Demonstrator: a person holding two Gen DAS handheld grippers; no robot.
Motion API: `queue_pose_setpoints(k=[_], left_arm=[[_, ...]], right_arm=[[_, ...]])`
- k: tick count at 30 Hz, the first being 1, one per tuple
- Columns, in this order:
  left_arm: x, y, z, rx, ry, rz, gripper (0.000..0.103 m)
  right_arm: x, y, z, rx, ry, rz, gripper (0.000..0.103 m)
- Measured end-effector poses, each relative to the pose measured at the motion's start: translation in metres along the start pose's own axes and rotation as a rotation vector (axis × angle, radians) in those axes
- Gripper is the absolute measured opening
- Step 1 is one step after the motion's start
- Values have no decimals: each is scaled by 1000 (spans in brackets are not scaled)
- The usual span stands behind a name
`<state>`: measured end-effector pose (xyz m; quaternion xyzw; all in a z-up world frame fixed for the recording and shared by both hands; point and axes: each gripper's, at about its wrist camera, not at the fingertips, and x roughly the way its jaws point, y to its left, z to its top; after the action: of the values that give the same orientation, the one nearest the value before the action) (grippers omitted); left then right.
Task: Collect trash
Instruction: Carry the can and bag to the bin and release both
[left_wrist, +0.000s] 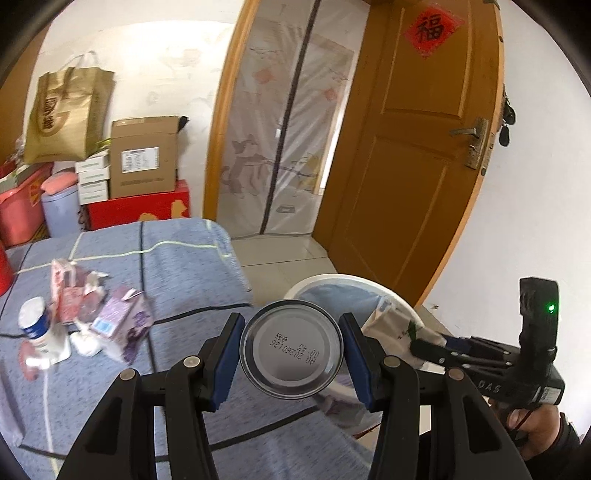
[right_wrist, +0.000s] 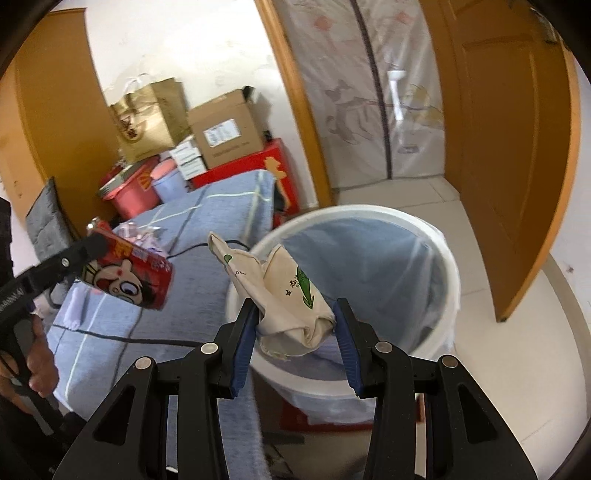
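The right gripper (right_wrist: 295, 325) has its jaws clamped on a crumpled paper wrapper (right_wrist: 291, 295) held just over the rim of the white bin (right_wrist: 439, 243); carry it further past the rim before letting go; the left gripper (left_wrist: 291, 350) has its jaws clamped on a red can (right_wrist: 129, 273) beside the bin, over the bed (left_wrist: 177, 251); more cartons (left_wrist: 110, 317) wait there.

Glossy metal can (left_wrist: 291, 348) — crumpled matt paper wrapper (right_wrist: 291, 295), smooth plastic bin (right_wrist: 439, 254).
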<state>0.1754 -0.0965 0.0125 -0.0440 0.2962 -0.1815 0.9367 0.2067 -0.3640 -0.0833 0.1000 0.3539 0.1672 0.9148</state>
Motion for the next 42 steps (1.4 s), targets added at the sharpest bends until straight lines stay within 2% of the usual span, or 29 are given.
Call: queue_pose_setpoints(k=[10, 20, 24, 37, 42], left_arm=[[39, -27, 6, 35, 39, -46, 52], [76, -40, -4, 47, 98, -71, 52], [87, -42, -8, 50, 119, -79, 52], [115, -45, -26, 45, 216, -131, 53], [112, -46, -27, 46, 205, -137, 53]], right_arm=[[10, -24, -1, 17, 31, -54, 43], [21, -26, -1, -2, 68, -86, 45], [19, -30, -3, 11, 55, -80, 55], [10, -37, -2, 38, 18, -73, 55], [8, -36, -1, 40, 4, -66, 55]])
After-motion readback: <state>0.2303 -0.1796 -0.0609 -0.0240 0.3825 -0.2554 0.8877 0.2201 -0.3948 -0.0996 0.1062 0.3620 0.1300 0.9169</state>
